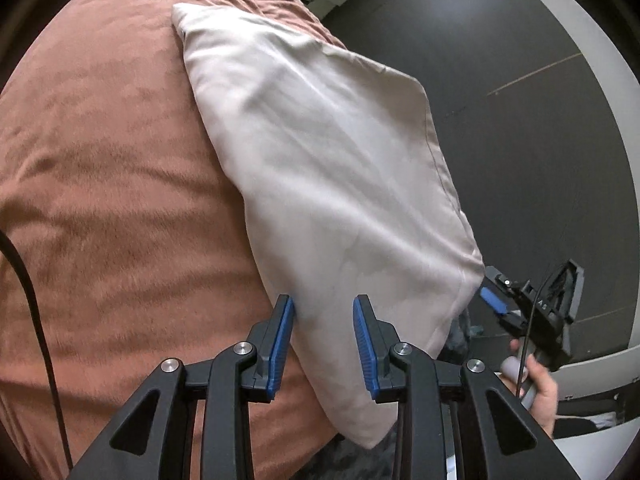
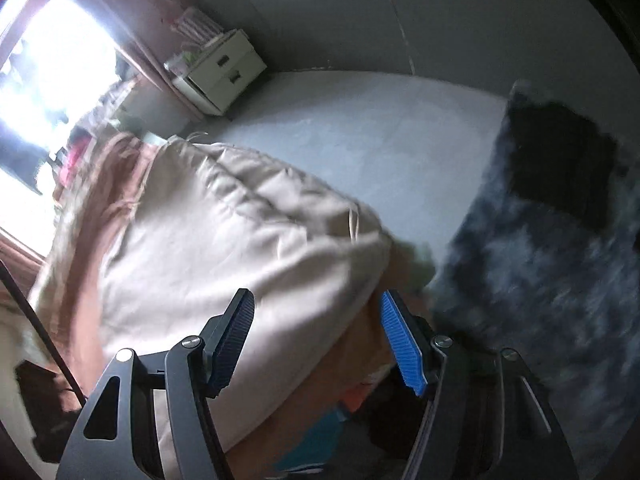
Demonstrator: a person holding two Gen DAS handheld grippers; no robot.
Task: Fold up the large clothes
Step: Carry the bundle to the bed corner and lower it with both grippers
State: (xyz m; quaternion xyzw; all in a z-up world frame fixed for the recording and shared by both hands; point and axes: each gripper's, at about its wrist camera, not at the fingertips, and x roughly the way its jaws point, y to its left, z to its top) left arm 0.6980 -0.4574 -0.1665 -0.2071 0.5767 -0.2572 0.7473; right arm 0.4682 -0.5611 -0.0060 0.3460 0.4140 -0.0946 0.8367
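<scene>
Left wrist view: a folded cream garment (image 1: pixel 328 168) lies across the middle of the frame on a rust-brown bed cover (image 1: pixel 104 184). The left gripper (image 1: pixel 323 344) is released, fingers apart over the cloth's near edge. The right gripper (image 2: pixel 318 344), also released, is empty. White drawers (image 2: pixel 224 70) sit upper left, a dark shaggy rug (image 2: pixel 540 248) at right.

— What fills the left of the left-wrist frame?
— A fuzzy rust-brown bed cover (image 1: pixel 120 184).
— And the right-wrist frame?
— A white two-drawer cabinet (image 2: pixel 224 70) upper left, a shaggy dark grey rug (image 2: pixel 560 248) at right.
</scene>
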